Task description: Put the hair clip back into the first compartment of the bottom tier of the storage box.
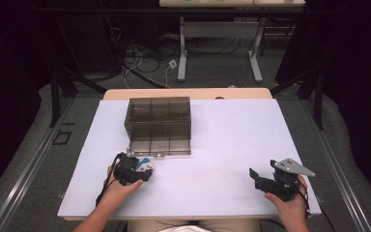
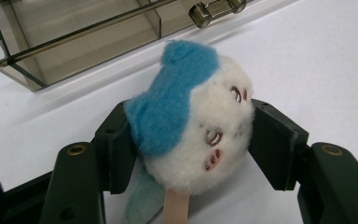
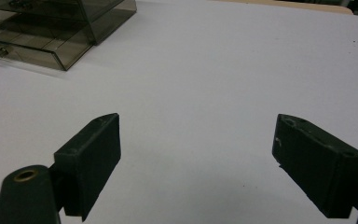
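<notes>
A small round plush toy (image 2: pixel 191 126), white with a blue patch and stitched face, sits between the two black jaws of my left gripper (image 2: pixel 191 144), which press on its sides just above the white tabletop. From above, the plush toy (image 1: pixel 148 165) and left gripper (image 1: pixel 142 169) are at the front left, just in front of a smoked clear drawer box (image 1: pixel 158 118). Its lower drawer (image 1: pixel 160 145) is pulled out toward me. My right gripper (image 1: pixel 263 172) hovers at the front right, open (image 3: pixel 198 154), with nothing between its jaws.
The white board (image 1: pixel 222 140) covers most of the wooden table (image 1: pixel 188 93). The drawer's metal handle (image 2: pixel 205 11) is close beyond the plush. Another table's legs and cables (image 1: pixel 183 53) stand on the floor behind.
</notes>
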